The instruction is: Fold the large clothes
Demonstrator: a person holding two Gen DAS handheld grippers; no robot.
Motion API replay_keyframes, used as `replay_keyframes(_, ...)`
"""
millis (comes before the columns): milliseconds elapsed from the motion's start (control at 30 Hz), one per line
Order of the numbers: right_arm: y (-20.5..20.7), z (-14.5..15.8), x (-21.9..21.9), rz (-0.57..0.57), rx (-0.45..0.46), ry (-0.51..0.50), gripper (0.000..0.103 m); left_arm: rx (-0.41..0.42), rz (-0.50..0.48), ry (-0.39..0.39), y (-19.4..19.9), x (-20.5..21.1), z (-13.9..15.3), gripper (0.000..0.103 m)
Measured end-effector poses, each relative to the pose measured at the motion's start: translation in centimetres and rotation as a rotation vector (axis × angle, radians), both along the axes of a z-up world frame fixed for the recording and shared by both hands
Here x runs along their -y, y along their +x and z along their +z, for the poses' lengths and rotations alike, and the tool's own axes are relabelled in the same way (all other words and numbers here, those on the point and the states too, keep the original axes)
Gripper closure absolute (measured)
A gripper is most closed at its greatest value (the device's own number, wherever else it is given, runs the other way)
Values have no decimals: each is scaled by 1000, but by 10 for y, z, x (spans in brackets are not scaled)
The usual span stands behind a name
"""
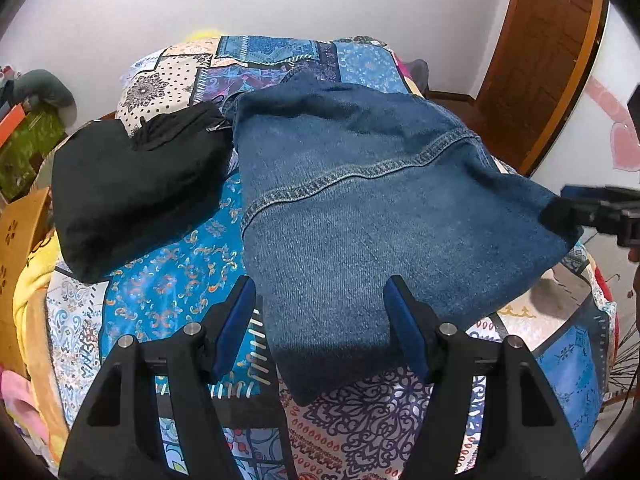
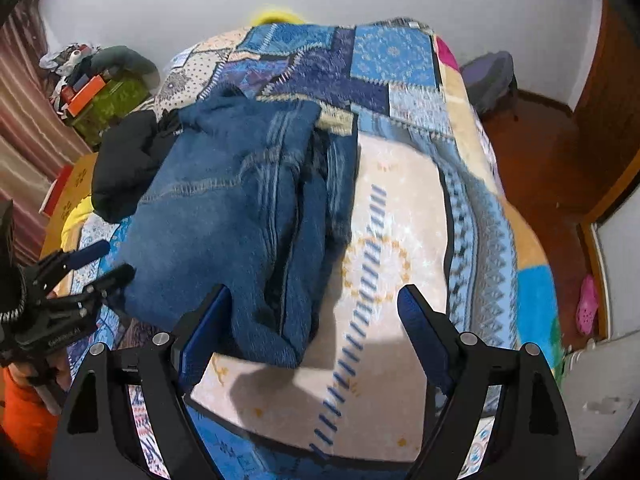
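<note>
Folded blue jeans (image 1: 360, 208) lie on the patchwork bedspread (image 1: 168, 292); they also show in the right wrist view (image 2: 224, 216) as a stack of folded layers. My left gripper (image 1: 320, 292) is open, its blue-padded fingers on either side of the jeans' near edge, gripping nothing. My right gripper (image 2: 314, 300) is open over the jeans' near right corner and the bedspread (image 2: 396, 240). The right gripper also shows at the right edge of the left wrist view (image 1: 592, 208), next to the jeans. The left gripper shows at the left of the right wrist view (image 2: 100, 264), open.
A folded black garment (image 1: 128, 184) lies left of the jeans on the bed. Boxes and clutter (image 2: 100, 92) stand at the bed's left. A wooden door (image 1: 548, 52) and floor (image 2: 548, 152) are to the right, with a pink shoe (image 2: 588, 304).
</note>
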State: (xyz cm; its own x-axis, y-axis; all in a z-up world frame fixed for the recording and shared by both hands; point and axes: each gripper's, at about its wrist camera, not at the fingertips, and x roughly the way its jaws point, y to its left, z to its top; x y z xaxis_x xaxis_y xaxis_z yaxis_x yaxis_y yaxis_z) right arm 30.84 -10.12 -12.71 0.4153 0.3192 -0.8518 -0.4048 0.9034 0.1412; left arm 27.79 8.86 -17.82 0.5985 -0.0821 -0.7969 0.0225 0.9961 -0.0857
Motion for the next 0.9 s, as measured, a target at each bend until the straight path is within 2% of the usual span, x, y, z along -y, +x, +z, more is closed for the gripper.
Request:
replay_keyframes(300, 30, -7, -26, 61, -30, 22, 20, 44, 29, -19, 23, -20, 13, 37)
replay_keyframes(433, 49, -21, -29, 71, -73, 11, 20, 5, 40, -80, 43, -36, 3, 37)
replay_keyframes(467, 53, -25, -28, 63, -90, 10, 20, -15, 41, -105, 48, -41, -1, 37)
replay_keyframes(567, 70, -40, -18, 38, -178, 57, 20, -96, 27, -243, 63, -57, -20, 37)
replay_keyframes(600, 75, -45, -13, 36, -221, 99, 20, -127, 18, -323, 69, -65, -28, 37)
replay_keyframes(667, 83, -56, -2, 21, -301, 195, 19, -152, 19, -412, 75, -75, -37, 35)
replay_keyframes(700, 84, -57, 1, 19, -312, 222, 18, -161, 25, -458, 79, -82, -42, 35)
replay_keyframes(900, 87, -55, -4, 21, -306, 262, 17, -228, 23, -602, 103, -94, -66, 34)
